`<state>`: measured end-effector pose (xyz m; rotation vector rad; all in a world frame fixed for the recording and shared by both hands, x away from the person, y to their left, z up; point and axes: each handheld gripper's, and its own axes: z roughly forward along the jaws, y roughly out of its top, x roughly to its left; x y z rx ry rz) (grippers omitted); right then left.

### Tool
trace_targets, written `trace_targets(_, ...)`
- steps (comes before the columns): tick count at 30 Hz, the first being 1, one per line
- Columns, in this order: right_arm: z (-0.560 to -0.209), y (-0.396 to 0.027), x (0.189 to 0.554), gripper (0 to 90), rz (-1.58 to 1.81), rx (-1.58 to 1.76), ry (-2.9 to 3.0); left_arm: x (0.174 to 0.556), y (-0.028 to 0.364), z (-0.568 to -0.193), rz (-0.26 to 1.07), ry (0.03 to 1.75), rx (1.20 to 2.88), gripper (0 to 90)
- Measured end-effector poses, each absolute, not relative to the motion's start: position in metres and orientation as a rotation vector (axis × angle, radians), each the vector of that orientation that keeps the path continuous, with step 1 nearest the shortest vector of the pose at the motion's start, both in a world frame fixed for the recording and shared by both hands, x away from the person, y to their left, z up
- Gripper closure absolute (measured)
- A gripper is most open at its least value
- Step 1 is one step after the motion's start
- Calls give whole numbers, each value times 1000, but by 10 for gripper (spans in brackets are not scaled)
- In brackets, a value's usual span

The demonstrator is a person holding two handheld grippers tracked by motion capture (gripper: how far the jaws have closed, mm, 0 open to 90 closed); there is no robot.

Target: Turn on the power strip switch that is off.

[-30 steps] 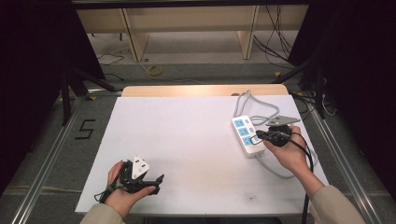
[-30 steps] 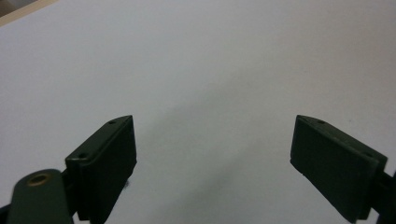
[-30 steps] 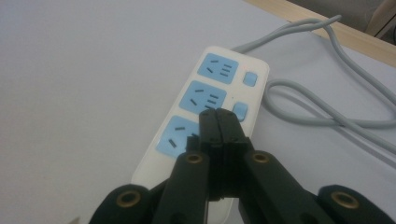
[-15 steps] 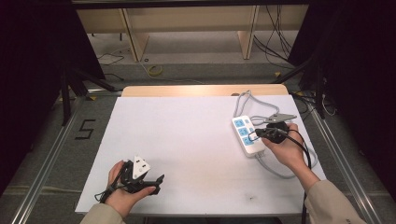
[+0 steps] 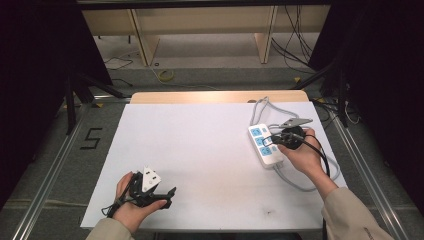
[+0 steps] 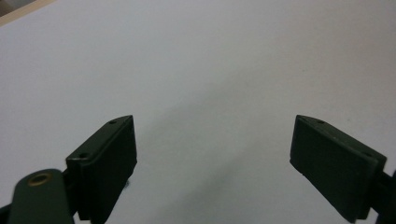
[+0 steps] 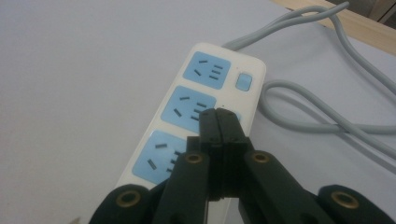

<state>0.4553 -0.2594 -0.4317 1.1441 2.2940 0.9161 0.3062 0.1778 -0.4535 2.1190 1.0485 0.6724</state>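
A white power strip [image 5: 264, 146] with three blue sockets lies at the table's right side. Its grey cable [image 5: 261, 106] loops off behind and beside it. In the right gripper view the strip [image 7: 196, 100] shows a blue switch [image 7: 244, 82] beside its far socket. My right gripper [image 5: 268, 141] is shut with nothing between its pads. Its tips [image 7: 218, 115] hang over the right edge of the middle socket, and I cannot tell whether they touch it. My left gripper [image 5: 169, 198] rests at the front left, open and empty, over bare white table [image 6: 214, 122].
The white tabletop [image 5: 200, 150] stretches wide between the two hands. A wooden strip [image 5: 215, 96] runs along its far edge. Cable loops [image 7: 322, 116] lie to the right of the strip. Dark curtains, shelving and floor cables stand beyond the table.
My right gripper has crept slightly toward the far side over the power strip, still shut. The left gripper has stayed put.
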Motion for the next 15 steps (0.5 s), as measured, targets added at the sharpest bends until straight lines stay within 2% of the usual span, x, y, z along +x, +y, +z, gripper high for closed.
trace_targets(15, -439, -255, 472, 900, 871, 1182, 2303, 306, 177, -453, 671, 1049, 2114, 142)
